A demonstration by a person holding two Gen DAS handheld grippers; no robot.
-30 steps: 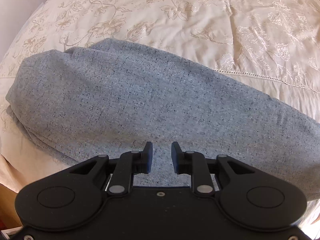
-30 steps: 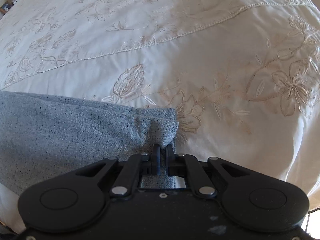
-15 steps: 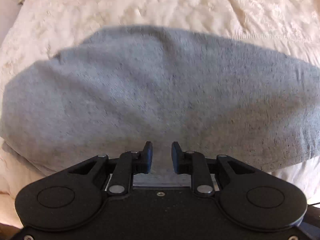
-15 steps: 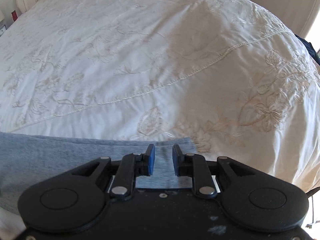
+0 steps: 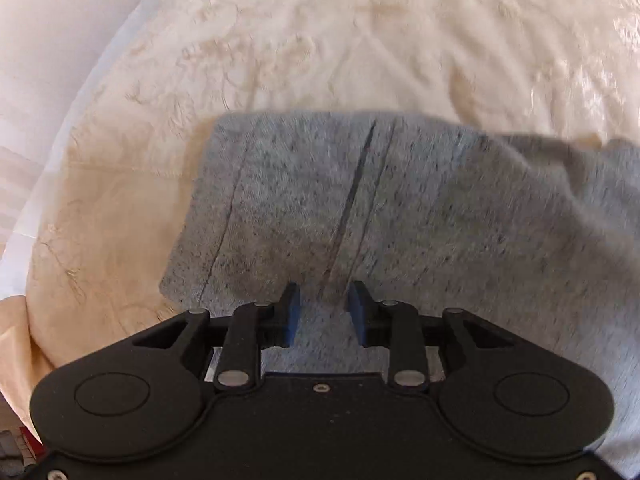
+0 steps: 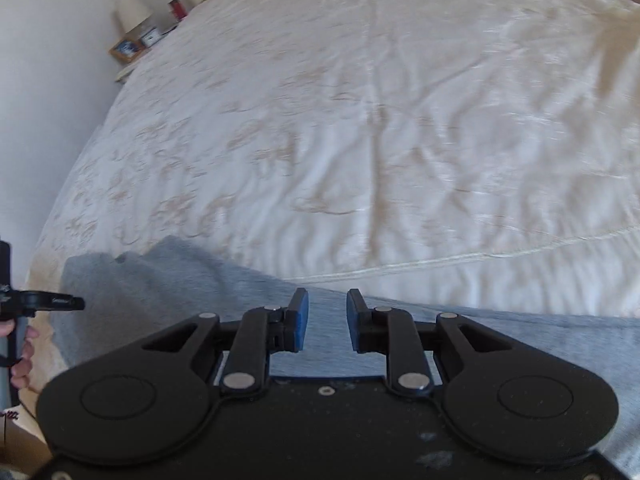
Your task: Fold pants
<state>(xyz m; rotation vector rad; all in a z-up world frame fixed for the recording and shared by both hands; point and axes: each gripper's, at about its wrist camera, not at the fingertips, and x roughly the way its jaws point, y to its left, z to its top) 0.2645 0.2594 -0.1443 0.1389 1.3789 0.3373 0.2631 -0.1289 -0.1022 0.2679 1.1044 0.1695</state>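
The grey speckled pants lie folded on the cream bedspread, with dark seam lines running up the cloth. My left gripper is open and empty, just above the pants near their left end. In the right wrist view the pants stretch across the lower frame. My right gripper is open and empty above them. The left gripper's tip and a hand show at the far left of that view.
The embroidered cream bedspread covers the bed beyond the pants. A nightstand with a lamp and small items stands by the white wall at the back left. The bed's left edge is near the pants.
My right gripper let go of the pants' corner, opened and rose and turned left. My left gripper swung left over the pants and stayed open.
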